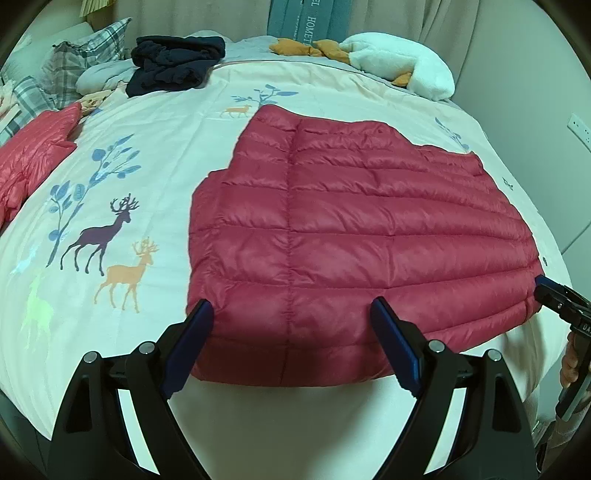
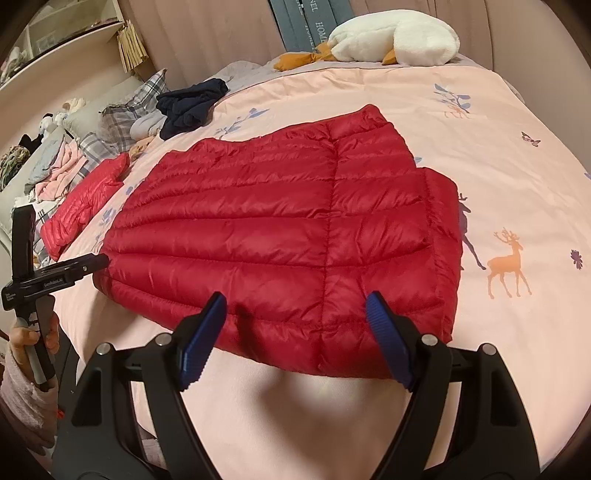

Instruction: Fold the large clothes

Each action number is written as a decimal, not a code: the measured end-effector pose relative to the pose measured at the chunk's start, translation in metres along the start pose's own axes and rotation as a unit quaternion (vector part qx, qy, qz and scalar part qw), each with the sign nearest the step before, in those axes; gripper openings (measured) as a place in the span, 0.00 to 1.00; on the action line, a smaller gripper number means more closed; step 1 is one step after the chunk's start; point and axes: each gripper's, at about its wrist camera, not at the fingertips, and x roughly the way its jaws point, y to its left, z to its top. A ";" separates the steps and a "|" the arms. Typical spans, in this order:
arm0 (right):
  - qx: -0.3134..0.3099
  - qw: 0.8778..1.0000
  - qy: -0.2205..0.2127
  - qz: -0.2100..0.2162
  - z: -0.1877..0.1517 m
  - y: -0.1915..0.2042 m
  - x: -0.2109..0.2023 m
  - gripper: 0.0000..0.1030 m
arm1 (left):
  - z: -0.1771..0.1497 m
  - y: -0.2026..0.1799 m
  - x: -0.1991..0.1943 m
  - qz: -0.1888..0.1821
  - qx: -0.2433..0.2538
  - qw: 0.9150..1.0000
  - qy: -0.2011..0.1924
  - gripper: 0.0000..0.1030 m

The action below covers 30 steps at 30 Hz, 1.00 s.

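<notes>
A red quilted down jacket (image 1: 351,229) (image 2: 280,229) lies flat and folded on the deer-print bed cover (image 1: 147,155) (image 2: 517,155). My left gripper (image 1: 291,312) is open, hovering over the jacket's near hem, with its left fingertip by the hem's left corner. My right gripper (image 2: 295,299) is also open over the near hem, straddling the centre seam. Nothing is pinched in either one. One finger (image 1: 550,291) of the right gripper shows at the jacket's right corner. In the right wrist view the left gripper (image 2: 62,240), held by a hand (image 2: 33,332), stands at the jacket's left corner.
A second red jacket (image 1: 33,158) (image 2: 81,210) lies at the left of the bed. Behind it are plaid pillows (image 1: 81,59) and loose clothes (image 2: 59,166). A dark navy garment (image 1: 173,62) (image 2: 188,103) and a white plush goose (image 1: 402,59) (image 2: 399,33) lie at the far side.
</notes>
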 end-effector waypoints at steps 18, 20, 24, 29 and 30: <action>0.093 0.994 -0.049 -0.036 0.011 -0.056 -0.023 0.77 | 0.006 0.043 -0.005 -0.015 -0.070 0.997 -0.015 0.84; 0.105 0.993 -0.047 -0.032 0.011 -0.063 -0.020 0.77 | 0.009 0.054 -0.001 -0.033 -0.090 0.995 -0.014 0.84; 0.123 0.992 -0.031 -0.010 0.009 -0.067 -0.007 0.77 | 0.013 0.065 0.007 -0.078 -0.116 0.990 -0.013 0.84; 0.113 0.993 -0.017 0.000 0.007 -0.061 0.005 0.66 | 0.013 0.062 0.017 -0.113 -0.118 0.987 0.001 0.78; 0.110 0.994 -0.016 -0.002 0.008 -0.060 0.006 0.64 | 0.013 0.059 0.020 -0.116 -0.113 0.987 0.006 0.71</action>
